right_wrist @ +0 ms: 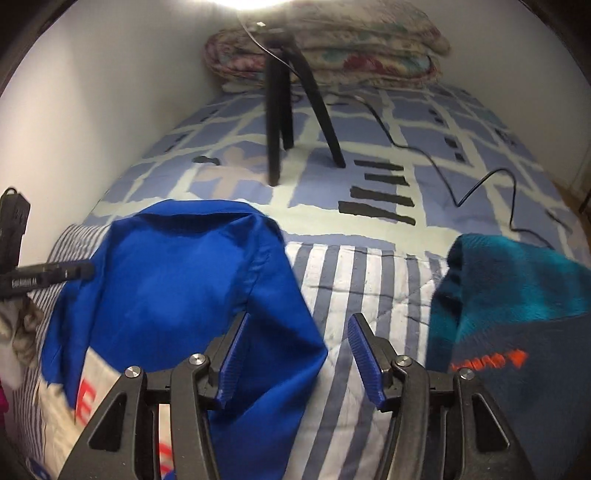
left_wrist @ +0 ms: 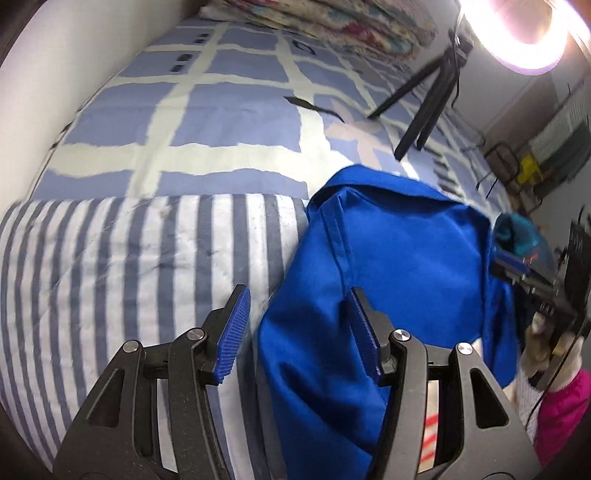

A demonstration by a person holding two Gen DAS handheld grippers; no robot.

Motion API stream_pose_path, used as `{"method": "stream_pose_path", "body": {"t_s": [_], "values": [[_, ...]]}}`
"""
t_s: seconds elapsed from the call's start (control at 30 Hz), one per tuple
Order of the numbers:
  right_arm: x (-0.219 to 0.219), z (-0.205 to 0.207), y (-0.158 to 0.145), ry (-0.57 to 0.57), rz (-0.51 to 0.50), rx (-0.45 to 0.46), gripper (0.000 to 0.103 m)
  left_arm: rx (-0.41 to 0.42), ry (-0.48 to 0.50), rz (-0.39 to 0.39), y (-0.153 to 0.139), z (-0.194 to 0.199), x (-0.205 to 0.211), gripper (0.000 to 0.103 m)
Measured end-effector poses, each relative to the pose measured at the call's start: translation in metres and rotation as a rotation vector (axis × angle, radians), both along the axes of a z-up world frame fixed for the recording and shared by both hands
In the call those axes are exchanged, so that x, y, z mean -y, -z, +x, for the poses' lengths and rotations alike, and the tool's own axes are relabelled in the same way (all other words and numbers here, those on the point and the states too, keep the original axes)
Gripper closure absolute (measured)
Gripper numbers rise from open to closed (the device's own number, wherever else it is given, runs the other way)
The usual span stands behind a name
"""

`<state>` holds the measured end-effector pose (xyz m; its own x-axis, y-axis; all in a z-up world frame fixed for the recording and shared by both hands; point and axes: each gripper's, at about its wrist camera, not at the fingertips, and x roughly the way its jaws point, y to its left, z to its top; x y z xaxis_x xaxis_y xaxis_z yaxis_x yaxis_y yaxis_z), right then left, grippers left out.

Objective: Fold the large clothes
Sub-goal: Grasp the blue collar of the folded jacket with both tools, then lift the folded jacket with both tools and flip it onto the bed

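Both wrist views look down at a bed. The blue garment lies draped over the near edge of the striped quilt, its upper end resting on the checked bedspread and its lower end hanging toward the cameras. Its long axis runs from the far side of the bed to the near one; a stitched seam follows that line down the cloth. Which end is the collar cannot be told from these blurred views.

Left gripper — jaws apart, released, with nothing pressed between the blue ribbed pads. The left edge of the garment passes through the gap, and the right pad sits over the cloth; whether it touches is uncertain.

Right gripper — jaws likewise apart and empty. Its left pad overlaps the right edge of the blue garment, while the gap between the pads shows mostly bare striped quilt.

A teal and navy fleece garment with orange lettering lies on the quilt to the right of the blue one, well apart from it. Beneath the blue cloth's lower left a white fabric with red print shows.

A black tripod stands on the checked bedspread beyond the garments, with a black cable trailing to its right. A folded floral blanket sits at the far end against the wall, below a bright ring light.
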<state>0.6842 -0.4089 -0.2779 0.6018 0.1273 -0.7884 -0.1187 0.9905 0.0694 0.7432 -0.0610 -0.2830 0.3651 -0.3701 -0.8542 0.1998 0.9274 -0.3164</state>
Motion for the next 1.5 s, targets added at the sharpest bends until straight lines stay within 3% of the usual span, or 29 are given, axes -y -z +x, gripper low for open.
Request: {"method": "stream_pose_path", "body": {"t_s": [0.13,0.17,0.2,0.23,0.27,0.3,0.33,0.37,0.6,0.9,1.23,1.37,1.5], "values": [[-0.008,0.013,0.009,-0.022,-0.009,-0.023,0.048,0.017,0.028,-0.011,0.004,0.01,0.012,0.047],[-0.01,0.015,0.011,-0.03,-0.009,-0.029,0.048,0.025,0.041,-0.015,0.004,0.011,0.015,0.053],[-0.01,0.015,0.012,-0.034,-0.004,-0.033,0.048,0.029,0.056,-0.013,0.004,0.013,0.019,0.067],[-0.01,0.016,0.012,-0.041,0.01,-0.037,0.055,0.03,0.068,-0.013,0.004,0.013,0.022,0.074],[-0.01,0.016,0.012,-0.06,0.048,-0.046,0.069,0.034,0.082,-0.013,0.005,0.012,0.025,0.089],[-0.009,0.018,0.013,-0.065,0.063,-0.049,0.074,0.04,0.089,-0.005,0.005,0.012,0.028,0.096],[-0.01,0.017,0.012,-0.062,0.058,-0.044,0.081,0.053,0.096,0.007,0.005,0.011,0.03,0.097],[-0.01,0.016,0.011,-0.061,0.056,-0.039,0.096,0.064,0.1,0.011,0.004,0.009,0.031,0.099],[-0.013,-0.006,-0.02,-0.061,0.089,0.06,0.101,0.139,0.085,-0.045,-0.027,-0.008,0.028,0.102],[-0.027,-0.073,-0.086,-0.068,0.105,0.191,0.103,0.253,0.115,-0.116,-0.098,-0.069,0.028,0.102],[-0.039,-0.212,-0.158,-0.114,0.106,0.274,0.103,0.347,0.147,-0.142,-0.179,-0.195,0.021,0.103],[-0.042,-0.272,-0.164,-0.138,0.08,0.288,0.103,0.381,0.165,-0.143,-0.198,-0.256,0.018,0.103],[-0.04,-0.329,-0.151,-0.138,0.095,0.28,0.103,0.384,0.173,-0.144,-0.199,-0.312,0.013,0.103]]}}
